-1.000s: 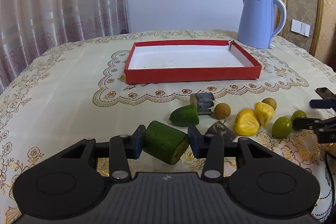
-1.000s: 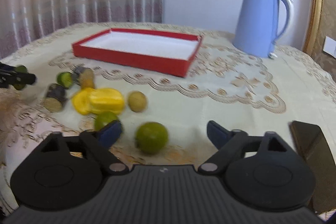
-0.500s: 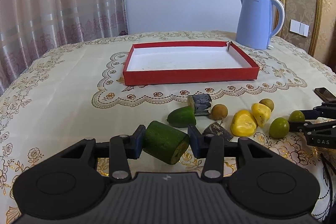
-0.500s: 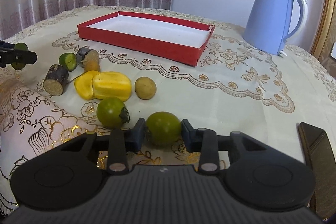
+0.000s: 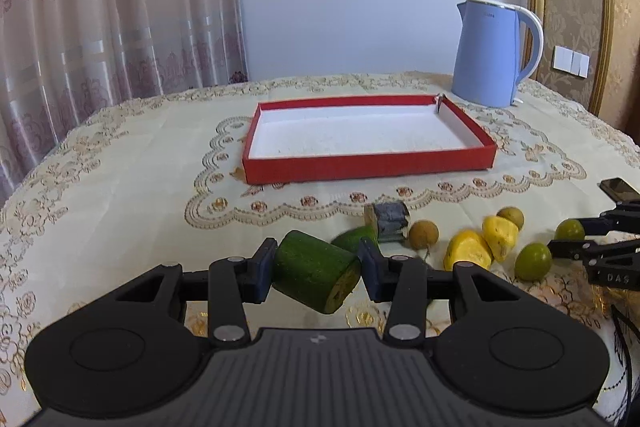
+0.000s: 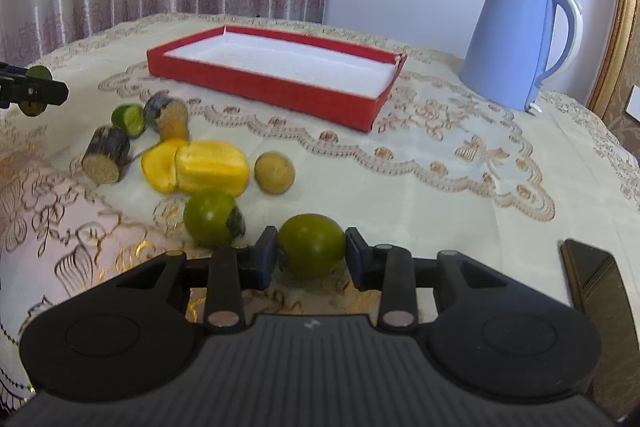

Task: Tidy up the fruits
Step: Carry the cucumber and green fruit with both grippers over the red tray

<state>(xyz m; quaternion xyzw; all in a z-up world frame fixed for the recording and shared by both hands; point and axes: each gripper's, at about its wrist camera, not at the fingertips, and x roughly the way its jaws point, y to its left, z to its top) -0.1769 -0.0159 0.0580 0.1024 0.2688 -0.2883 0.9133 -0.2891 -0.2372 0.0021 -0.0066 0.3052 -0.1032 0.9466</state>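
Fruits gripped both sides: my left gripper (image 5: pixel 318 269) clamps the cut dark-green cucumber chunk (image 5: pixel 316 277); my right gripper (image 6: pixel 311 255), jaws just closed, pinches the round green fruit (image 6: pixel 312 245). Round skin could squirt out on lift toward the shallow red cardboard tray (image 6: pixel 276 95).

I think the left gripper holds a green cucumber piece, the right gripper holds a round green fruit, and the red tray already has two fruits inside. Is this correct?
Not quite: the red tray has no fruit inside, as the left wrist view shows. The left gripper does hold the green cucumber piece, and the right gripper the round green fruit.

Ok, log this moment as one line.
left gripper: shut on cucumber chunk | right gripper: jaws just closed on green fruit | red tray: empty
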